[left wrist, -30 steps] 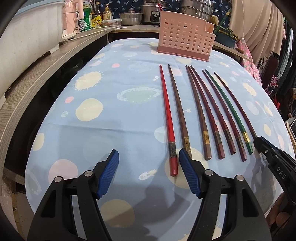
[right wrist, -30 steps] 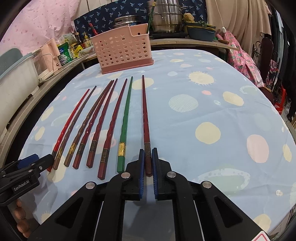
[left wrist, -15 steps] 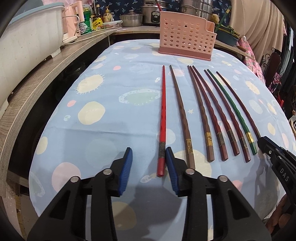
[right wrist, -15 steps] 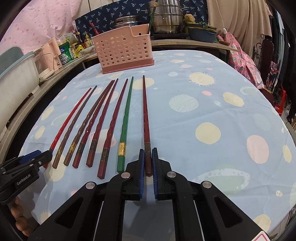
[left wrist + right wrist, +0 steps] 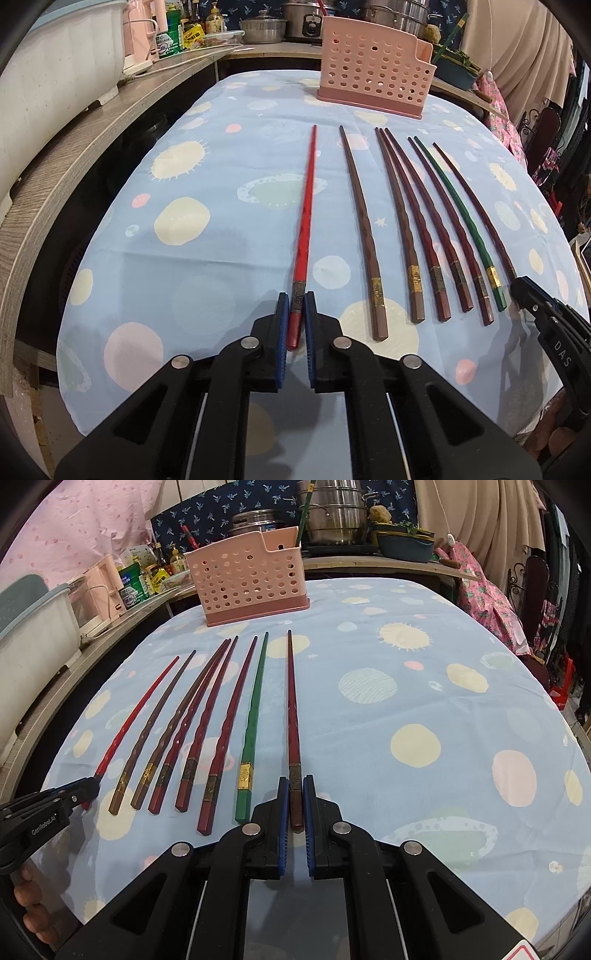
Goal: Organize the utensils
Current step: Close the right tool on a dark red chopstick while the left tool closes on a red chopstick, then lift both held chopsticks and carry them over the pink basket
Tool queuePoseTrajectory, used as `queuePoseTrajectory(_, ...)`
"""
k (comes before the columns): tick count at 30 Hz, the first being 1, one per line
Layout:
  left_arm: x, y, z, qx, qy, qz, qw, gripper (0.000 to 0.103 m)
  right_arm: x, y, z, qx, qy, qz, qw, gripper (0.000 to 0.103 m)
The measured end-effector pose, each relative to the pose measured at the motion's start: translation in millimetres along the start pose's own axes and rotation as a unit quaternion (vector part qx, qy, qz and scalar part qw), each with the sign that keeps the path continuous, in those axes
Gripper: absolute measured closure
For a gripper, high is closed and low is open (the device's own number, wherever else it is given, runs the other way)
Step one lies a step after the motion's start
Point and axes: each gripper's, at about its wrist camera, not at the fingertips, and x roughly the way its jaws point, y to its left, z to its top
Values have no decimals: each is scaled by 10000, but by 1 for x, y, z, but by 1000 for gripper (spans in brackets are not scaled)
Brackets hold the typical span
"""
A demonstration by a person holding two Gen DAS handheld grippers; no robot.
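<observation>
Chopstick row [image 5: 424,229] fills table middle, sticks close together, little finger room between. Pink holder [image 5: 373,79] stands at the far edge, open cloth before it. Wide bare tablecloth [image 5: 443,701] right of row. Counter [image 5: 74,158] walls left side.

Lacquer, cloth and plastic on the table

Glossy bright-red lacquered chopstick [image 5: 305,221] and dark green one [image 5: 254,716] wear dull brassy metal bands; the pale blue dotted tablecloth [image 5: 207,266] is matt, creased cloth; the perforated pink plastic utensil basket [image 5: 373,74] looks smooth; grey wood-grain counter [image 5: 55,177].
</observation>
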Motion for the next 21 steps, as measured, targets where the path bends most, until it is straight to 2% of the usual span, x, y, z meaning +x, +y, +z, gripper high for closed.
queuePoseTrajectory(11, -28, 9, 17, -151, -224, -184, 9995, 96, -29, -2, 22, 63, -383, 62, 9992, 96)
queuePoseTrajectory(21, -69, 15, 58, -200, -805, -290, 9961, 96, -70, -11, 78, 159, -1101, 105, 9937, 96)
